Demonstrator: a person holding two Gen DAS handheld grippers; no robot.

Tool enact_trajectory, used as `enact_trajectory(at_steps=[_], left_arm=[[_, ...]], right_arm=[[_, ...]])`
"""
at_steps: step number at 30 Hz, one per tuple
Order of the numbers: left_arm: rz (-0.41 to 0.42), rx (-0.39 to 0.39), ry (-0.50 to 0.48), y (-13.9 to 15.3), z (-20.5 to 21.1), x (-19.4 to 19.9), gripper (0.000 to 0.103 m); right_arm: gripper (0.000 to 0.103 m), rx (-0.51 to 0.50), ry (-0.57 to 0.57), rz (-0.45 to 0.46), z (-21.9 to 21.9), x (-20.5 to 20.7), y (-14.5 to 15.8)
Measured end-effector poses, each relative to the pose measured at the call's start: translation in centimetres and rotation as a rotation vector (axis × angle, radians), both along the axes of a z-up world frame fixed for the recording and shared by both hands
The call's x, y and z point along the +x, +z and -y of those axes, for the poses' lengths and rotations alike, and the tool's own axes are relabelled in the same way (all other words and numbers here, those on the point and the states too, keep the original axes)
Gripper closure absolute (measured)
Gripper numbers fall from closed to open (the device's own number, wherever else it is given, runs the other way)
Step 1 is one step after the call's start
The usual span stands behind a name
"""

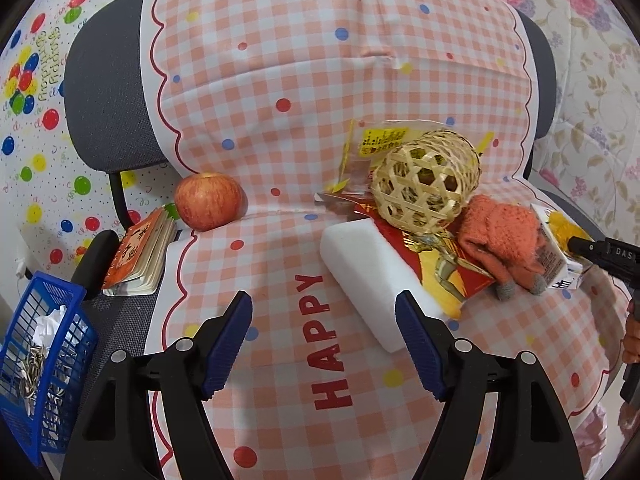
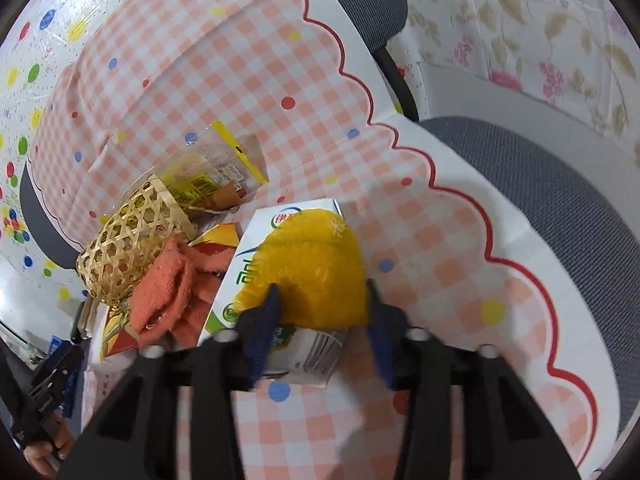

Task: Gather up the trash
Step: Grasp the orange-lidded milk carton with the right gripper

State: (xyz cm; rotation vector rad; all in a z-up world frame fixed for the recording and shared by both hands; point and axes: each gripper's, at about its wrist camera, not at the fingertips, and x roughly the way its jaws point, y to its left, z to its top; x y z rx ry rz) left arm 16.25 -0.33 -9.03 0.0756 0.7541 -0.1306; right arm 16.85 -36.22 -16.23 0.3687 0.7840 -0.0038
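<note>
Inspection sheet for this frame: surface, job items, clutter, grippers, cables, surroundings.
Surface: checked cloth draped over office chair.
Job's things: yellow peel on milk carton; blue basket holding scraps.
Clutter: apple, booklet, foam block, woven ball, orange glove, wrappers.
Grippers: left gripper open, empty; right gripper open, straddling the peel.
Cables: nothing seen.
Surroundings: balloon sheet, floral fabric.

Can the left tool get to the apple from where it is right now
Probably yes. The left tool is open above the checked cloth, and the apple sits ahead to its left with only bare cloth between; the white foam block lies off to the other side.
</note>
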Motion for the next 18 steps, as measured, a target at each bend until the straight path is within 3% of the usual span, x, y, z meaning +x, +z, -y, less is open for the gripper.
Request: enact_trajectory(at_steps=[4,5,10,11,13,15,18], left_arm=[[0.01,0.014,-0.011,0.4,0.7,-0.4,0.028],[0.012,0.014,-0.016,0.7,1.0,-0.5,0.027],[0.03,0.017,-0.069,1.6,3.5,-1.0,0.027],[0.039,0.018,-0.086,1.8,4.2,-1.2,0.027],[0.046,0.014,-0.106,2.0,5.1,-1.3,0.027],[0.048,0.011,-0.114,2.1,5.7,-1.3,0.027],[0.041,0.01,-0.108,2.0,6.0,-1.0,0.027]], right_arm=[[0.091,-0.065,-0.006,0.041,-0.1,-0.7,1.8],[0.101,-0.083,-0.008,0.055,-0.2,-0.9,2.3],[0.102,-0.121,0.026,0.082,-0.2,-1.7,4.0],[0.1,-0.116,0.03,0.079,0.0,-1.7,4.0],[0.088,-0.089,0.03,0.072,0.6,-1.6,3.6],[0.059,-0.066,0.023,0.05,1.2,-0.8,2.6],[0.057,-0.05,0.013,0.019,1.5,0.4,1.2]])
